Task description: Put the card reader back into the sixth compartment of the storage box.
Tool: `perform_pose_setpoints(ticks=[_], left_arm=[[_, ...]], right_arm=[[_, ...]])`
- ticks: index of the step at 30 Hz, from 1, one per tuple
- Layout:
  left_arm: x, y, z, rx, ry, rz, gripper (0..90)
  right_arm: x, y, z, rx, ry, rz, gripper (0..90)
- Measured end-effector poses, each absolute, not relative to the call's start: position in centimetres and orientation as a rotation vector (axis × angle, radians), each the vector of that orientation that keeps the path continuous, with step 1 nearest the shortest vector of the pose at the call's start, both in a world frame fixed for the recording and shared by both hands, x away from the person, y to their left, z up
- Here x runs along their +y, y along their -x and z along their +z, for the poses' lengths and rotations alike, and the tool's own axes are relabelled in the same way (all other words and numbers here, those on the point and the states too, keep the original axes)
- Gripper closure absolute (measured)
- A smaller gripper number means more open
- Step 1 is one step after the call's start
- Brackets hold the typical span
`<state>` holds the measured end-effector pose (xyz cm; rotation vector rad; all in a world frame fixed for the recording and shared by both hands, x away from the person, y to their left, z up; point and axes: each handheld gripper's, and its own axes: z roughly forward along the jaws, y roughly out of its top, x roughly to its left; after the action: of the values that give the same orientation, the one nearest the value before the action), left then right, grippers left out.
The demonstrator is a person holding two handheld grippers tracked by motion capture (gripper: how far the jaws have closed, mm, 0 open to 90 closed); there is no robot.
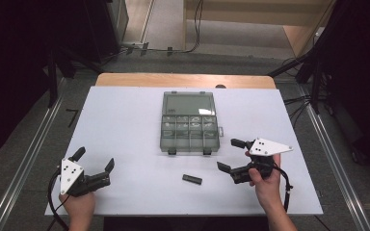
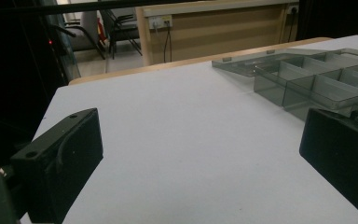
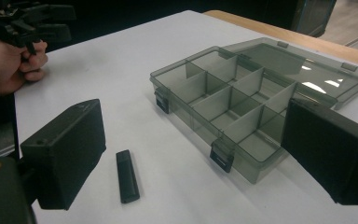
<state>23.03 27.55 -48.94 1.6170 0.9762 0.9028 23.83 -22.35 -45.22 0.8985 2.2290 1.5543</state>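
Observation:
A clear grey compartment box (image 1: 189, 148) lies open mid-table, its lid (image 1: 189, 103) flat behind it. In the right gripper view its compartments (image 3: 189, 116) look empty. A small black stick (image 1: 192, 179) lies on the white table in front of the box, also seen as the black stick (image 3: 127, 176) between the right jaws' lines. My right gripper (image 1: 229, 155) hovers open right of the stick, facing the box, its jaws wide apart around nothing (image 3: 196, 126). My left gripper (image 1: 95, 159) is open near the front left corner, and from there the box (image 2: 298, 95) lies far right.
The white table top (image 1: 125, 120) has a wooden strip (image 1: 183, 79) at its far edge. Metal rails (image 1: 24, 159) run along both sides on the floor. The other hand and its left gripper (image 3: 23, 23) sit at the top left of the right gripper view.

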Motion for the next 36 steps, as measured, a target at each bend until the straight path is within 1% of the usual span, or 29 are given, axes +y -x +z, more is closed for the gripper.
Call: perform_pose_setpoints(ticks=[6, 8, 17, 23, 32, 35, 36], left_arm=[[27.5, -23.0, -48.9, 0.977, -1.617, 0.903, 0.0], [27.6, -23.0, -48.9, 0.977, -1.616, 0.903, 0.0], [27.6, -23.1, -48.9, 0.975, -1.617, 0.899, 0.0], [27.6, -23.0, -48.9, 0.974, -1.617, 0.9, 0.0], [27.6, -23.0, -48.9, 0.974, -1.617, 0.9, 0.0], [27.6, -23.0, -48.9, 0.974, -1.617, 0.899, 0.0], [27.6, -23.0, -48.9, 0.973, -1.617, 0.9, 0.0]], right_arm=[[-21.6, -24.1, -45.2, 2.267, -0.874, 1.549, 5.1], [-21.1, -24.2, -45.2, 2.287, -0.856, 1.548, 15.5], [-19.7, -24.5, -45.3, 2.379, -0.794, 1.538, 16.2], [-18.8, -24.6, -45.5, 2.417, -0.768, 1.547, 20.7], [-17.4, -24.6, -45.8, 2.472, -0.731, 1.463, 25.6], [-17.2, -24.7, -45.9, 2.498, -0.721, 1.443, 27.8], [-17.0, -24.8, -46.1, 2.531, -0.719, 1.43, 30.0]])
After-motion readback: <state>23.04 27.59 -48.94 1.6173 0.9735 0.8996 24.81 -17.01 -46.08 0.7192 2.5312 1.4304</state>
